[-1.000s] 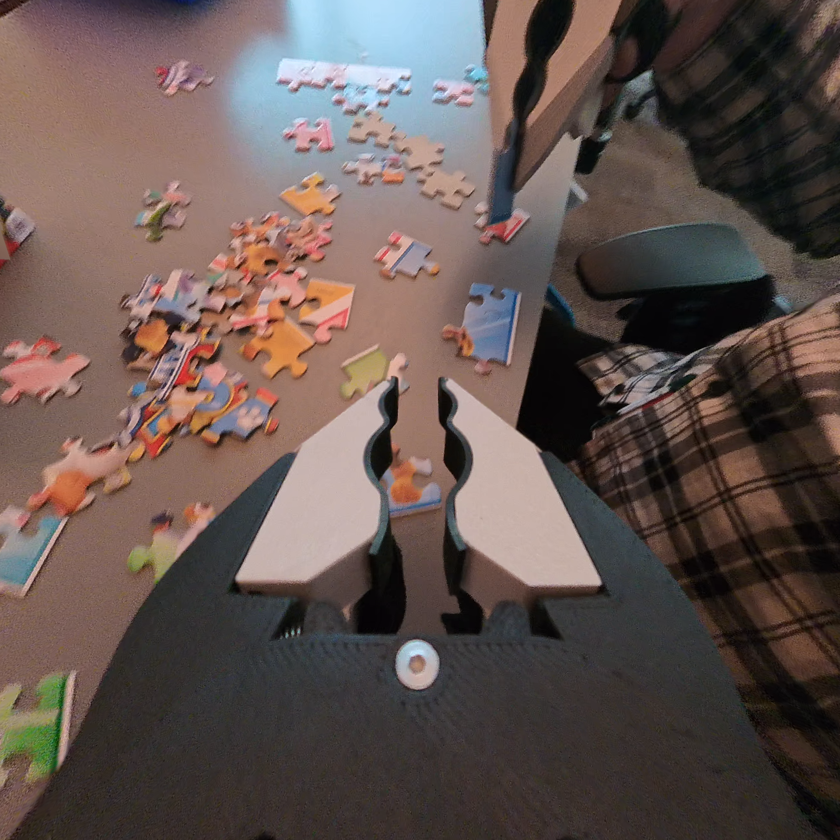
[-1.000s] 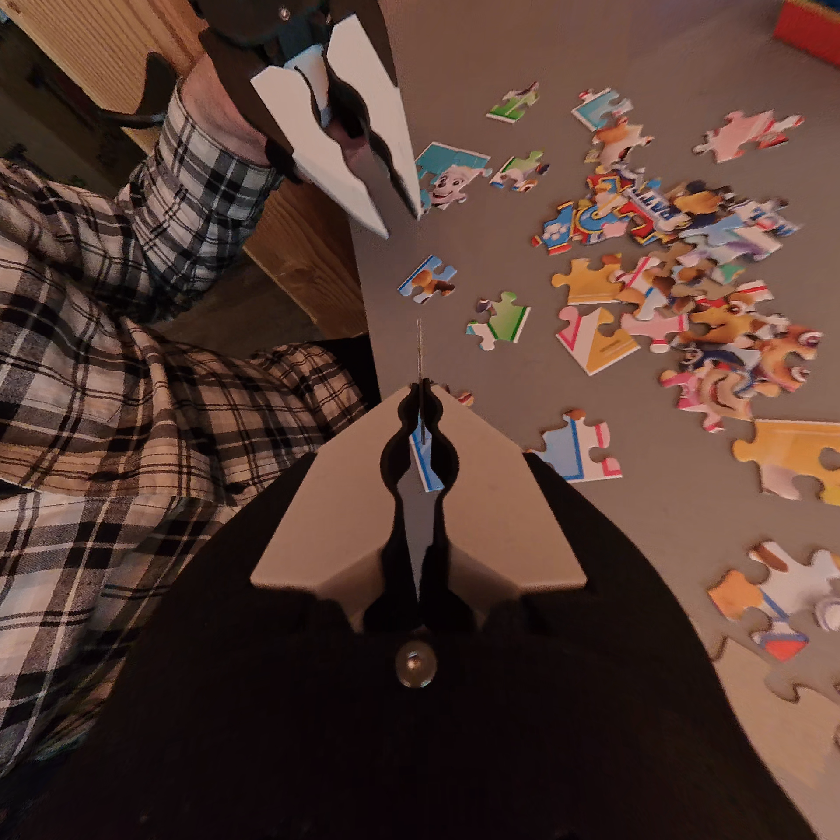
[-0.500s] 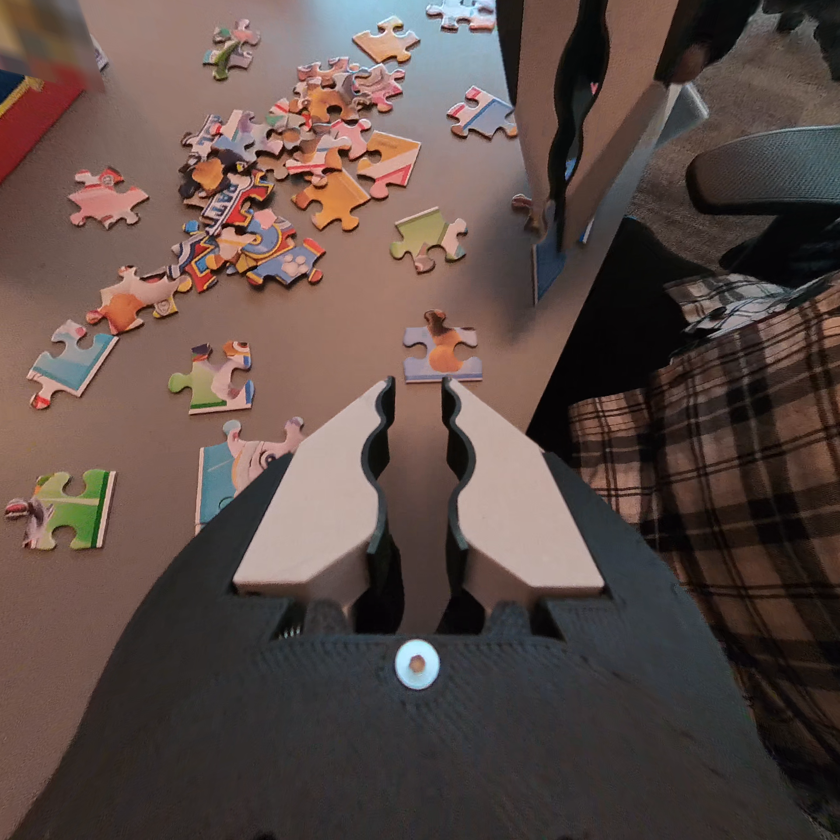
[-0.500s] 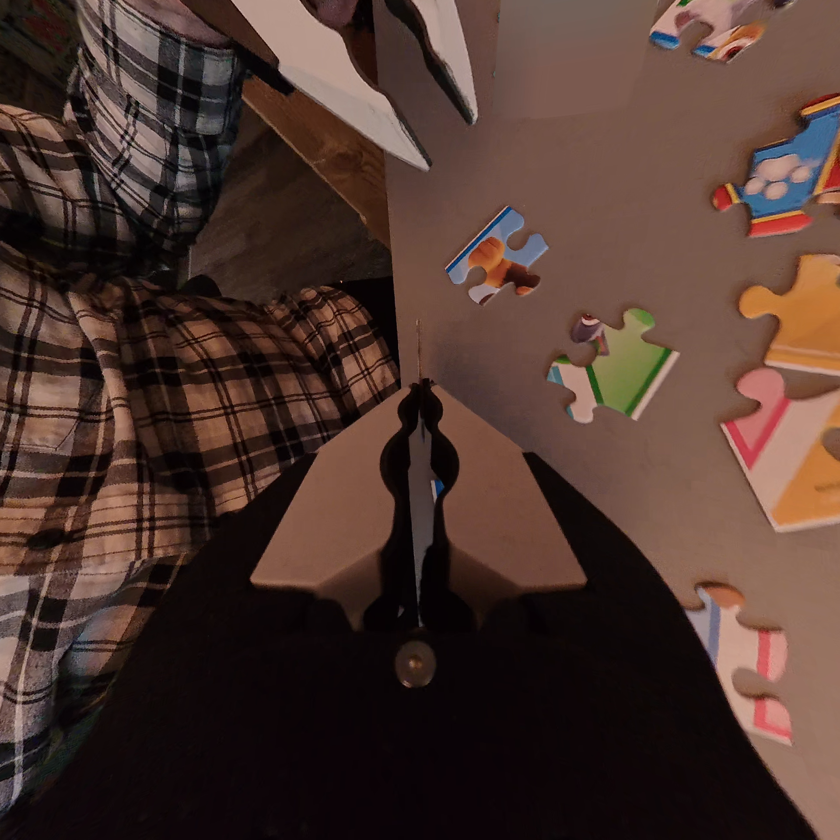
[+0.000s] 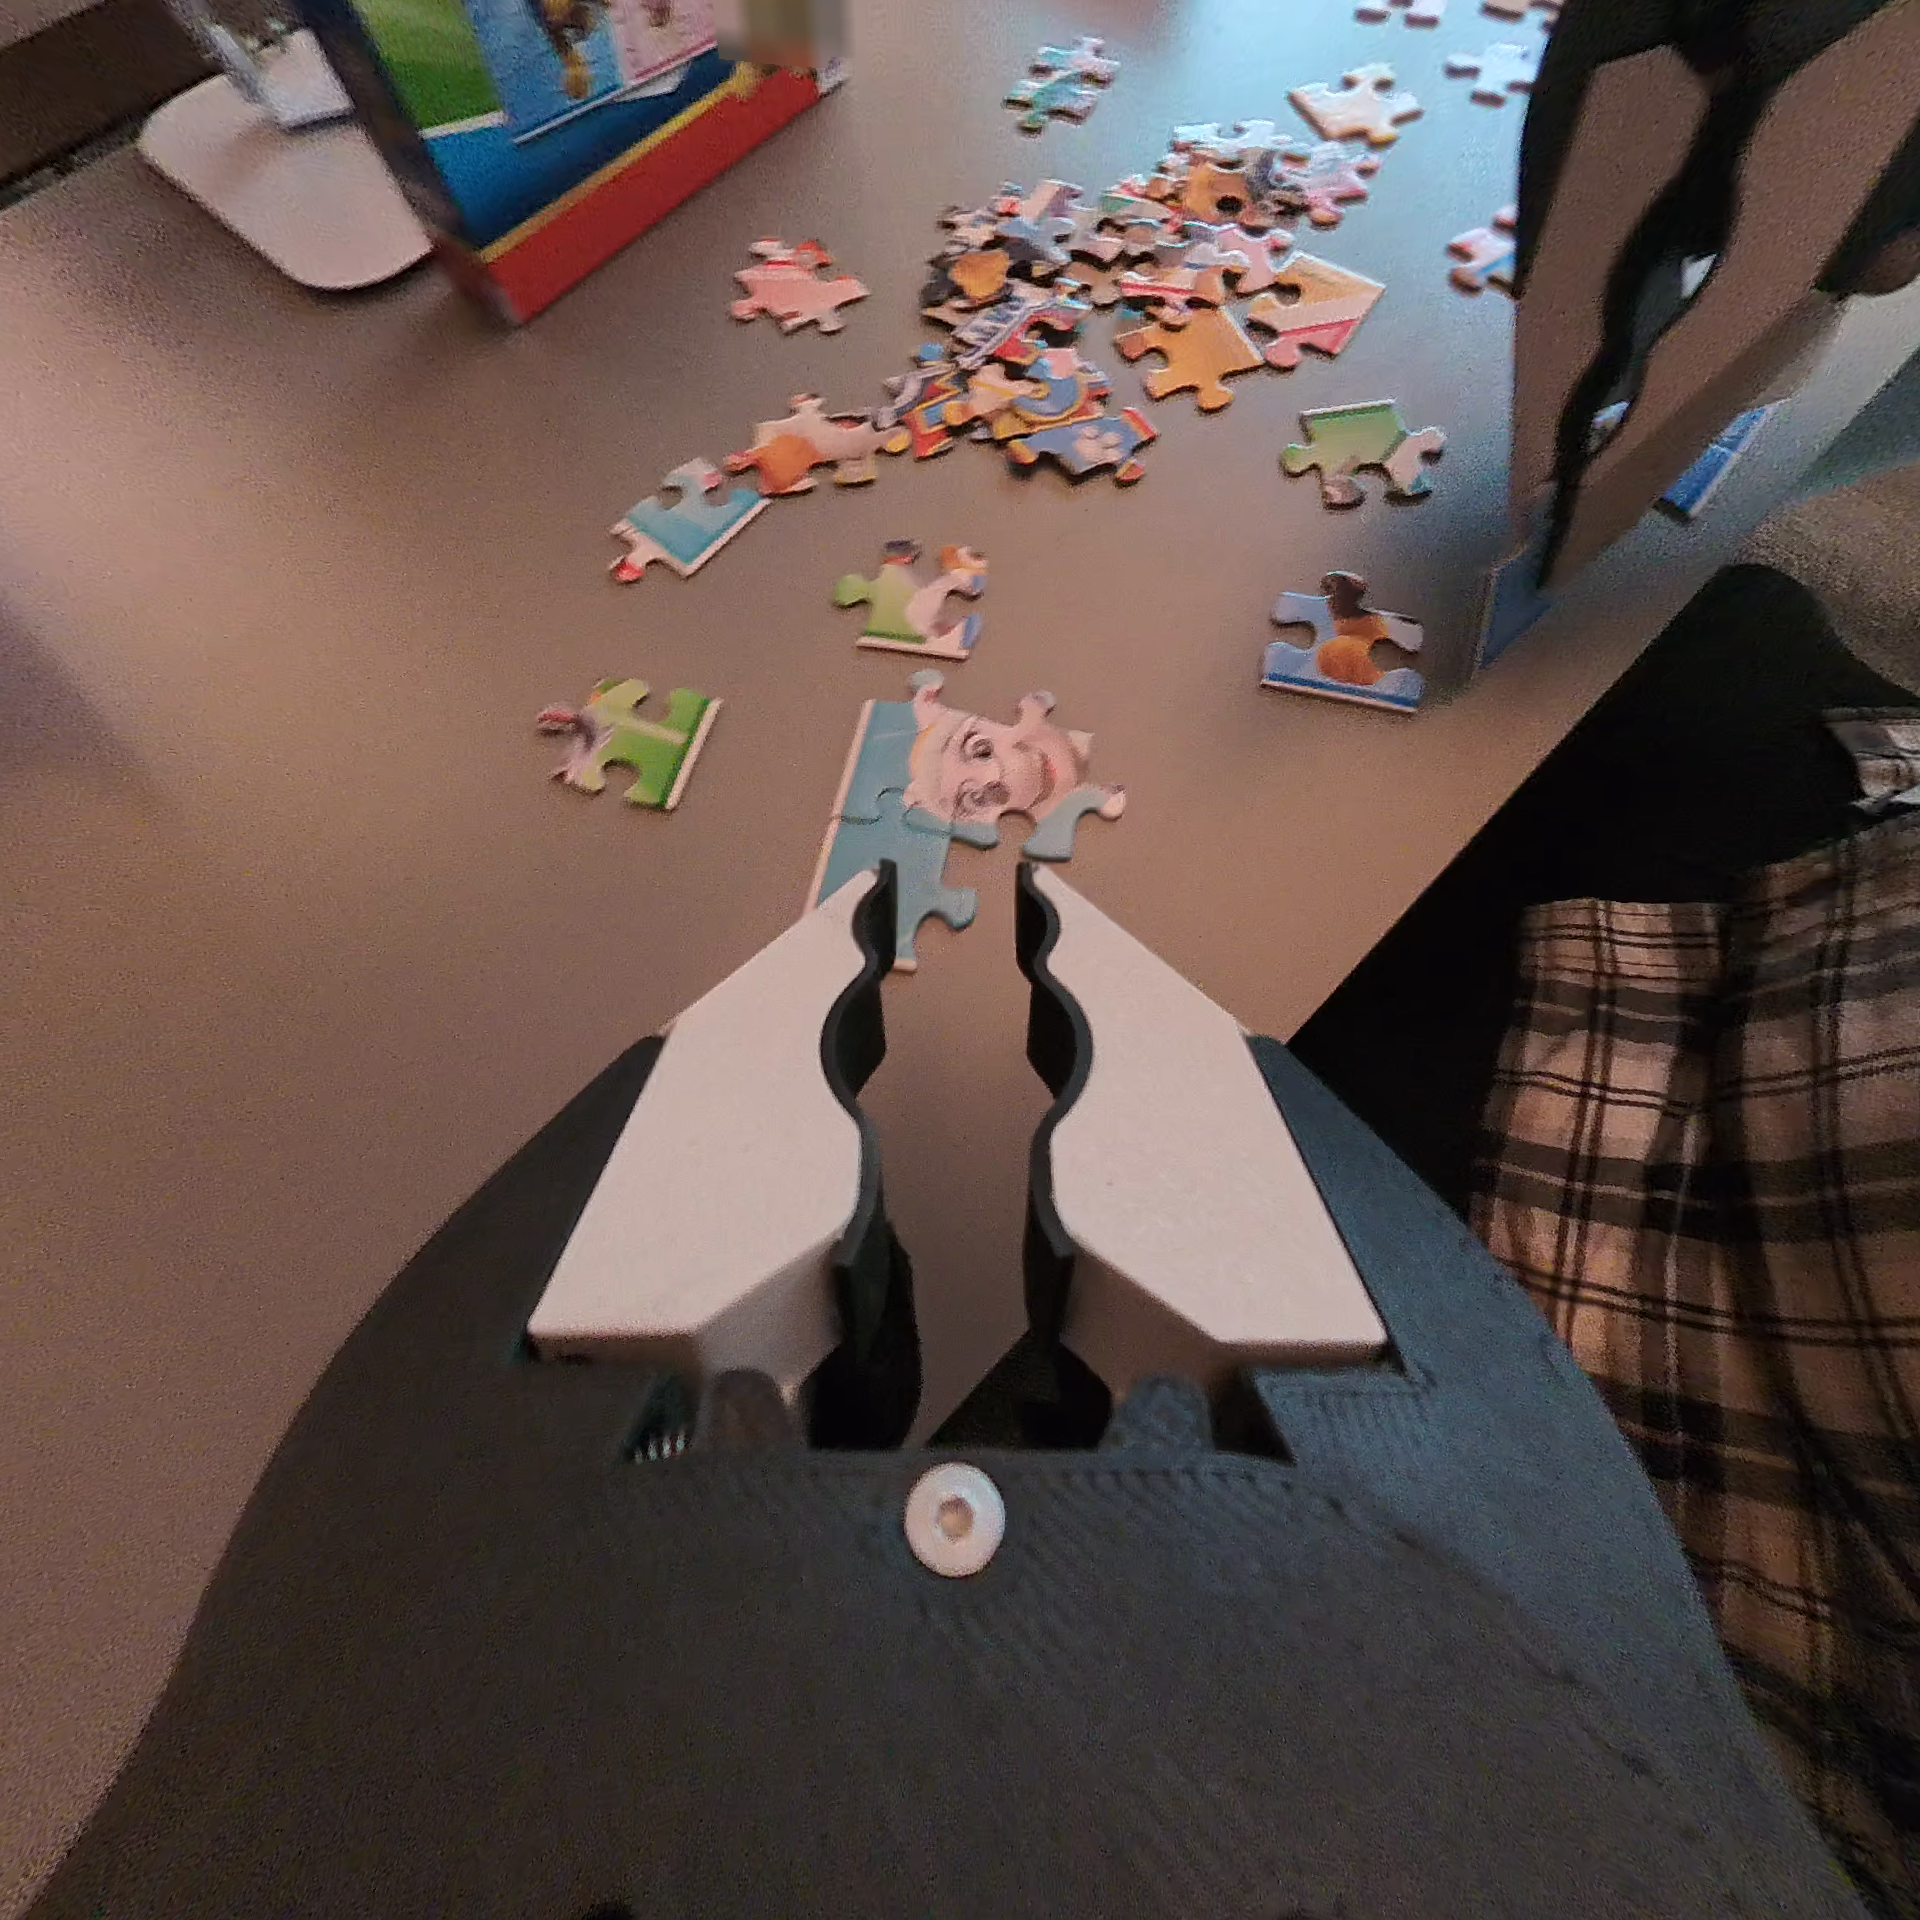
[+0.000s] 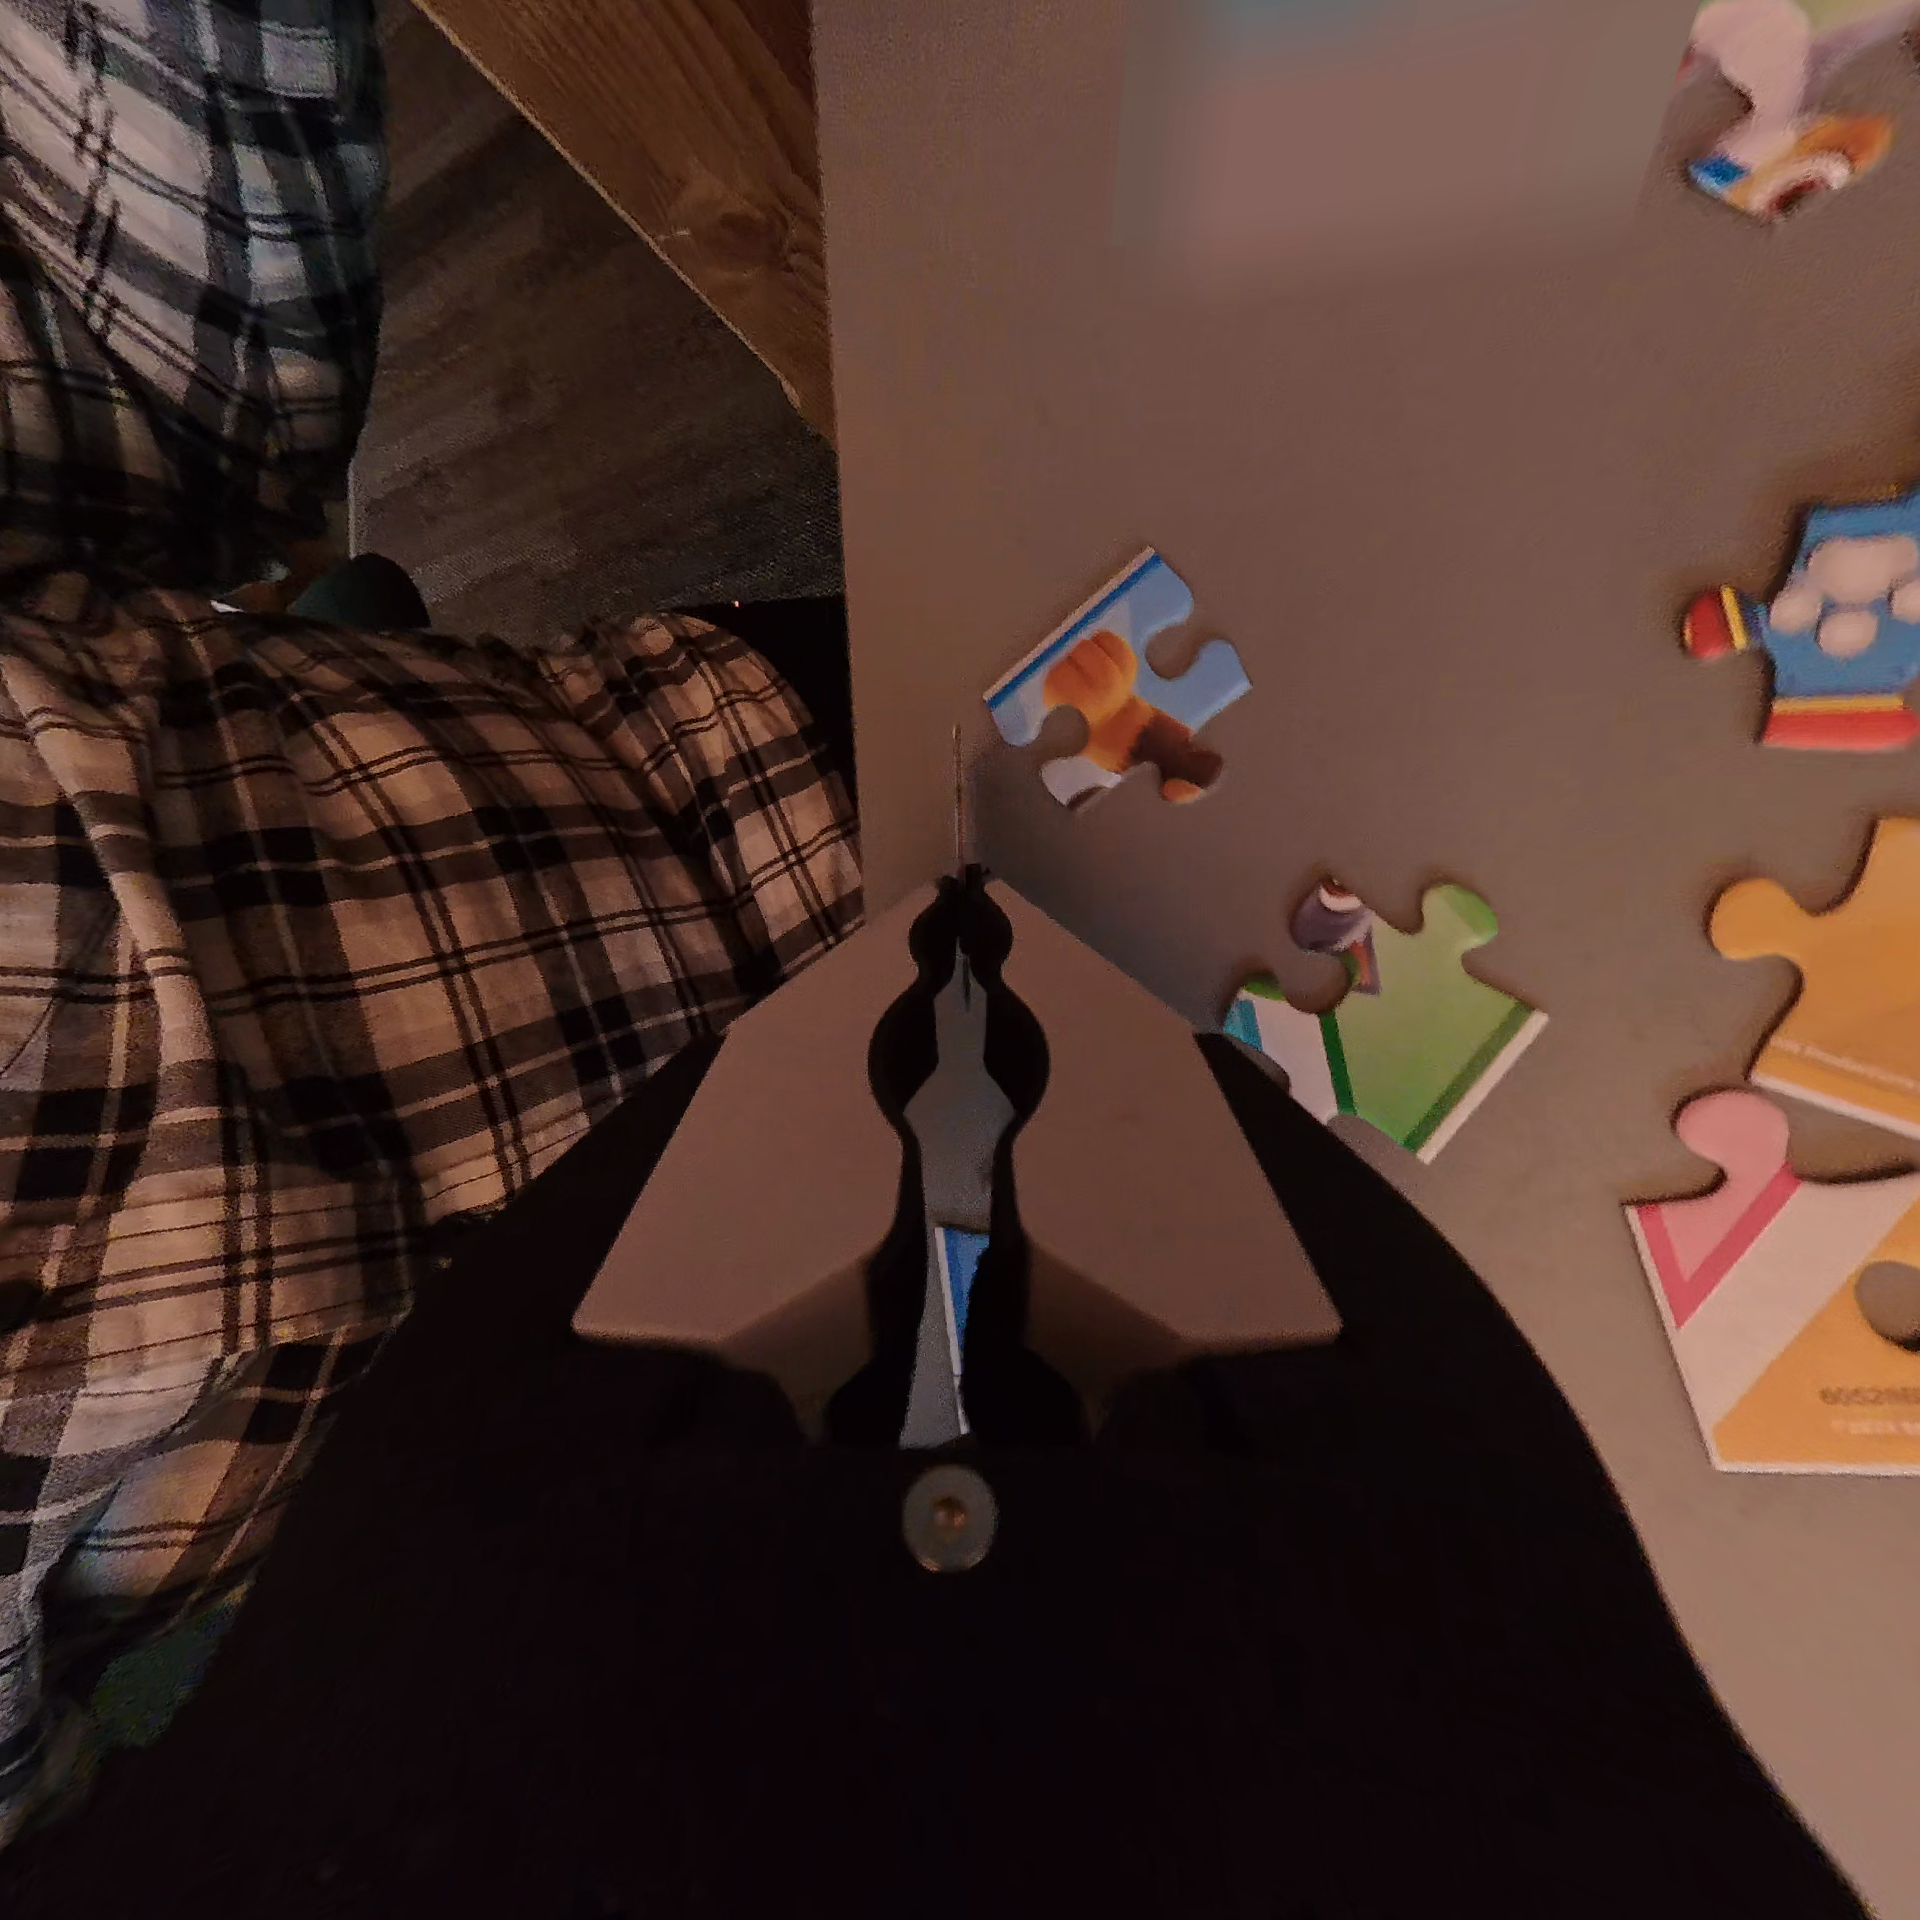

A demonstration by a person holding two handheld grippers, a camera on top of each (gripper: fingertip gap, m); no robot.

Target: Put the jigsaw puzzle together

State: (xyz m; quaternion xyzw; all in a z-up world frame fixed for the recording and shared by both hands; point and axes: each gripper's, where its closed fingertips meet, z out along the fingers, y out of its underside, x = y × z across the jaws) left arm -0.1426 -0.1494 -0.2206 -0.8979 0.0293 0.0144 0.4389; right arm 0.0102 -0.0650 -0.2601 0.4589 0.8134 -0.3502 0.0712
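1. I am holding the right tongs (image 6: pixel 961 894) pressed together on a blue-edged piece (image 6: pixel 954 1320), gripped edge-on with its thin rim poking out past the tips.
2. I am keeping the left tongs (image 5: pixel 954 883) spread and empty, hovering low over the table (image 5: pixel 312 935) near its near edge.
3. I am reading the joined cluster (image 5: pixel 966 790), pale blue with a cartoon face, as the likely target: it is lying just ahead of the left tips, its near corner partly hidden behind the left finger (image 5: pixel 862 925).
4. In the left view, the right tongs (image 5: pixel 1558 540) are hanging at the table's right edge, well apart from the cluster, with the piece (image 5: pixel 1507 613) pointing down.
5. To do this step well, I am planning to tilt the piece flat before lowering it, line its tab with a matching notch, and press only once the outlines agree.
6. I am planning to pin the cluster with the left tongs so it is not sliding under the push.
7. The loose pieces (image 5: pixel 1091 343) are lying heaped toward the far right of the table; an orange-and-blue piece (image 6: pixel 1122 696) is lying just beside the right tips, near the edge.
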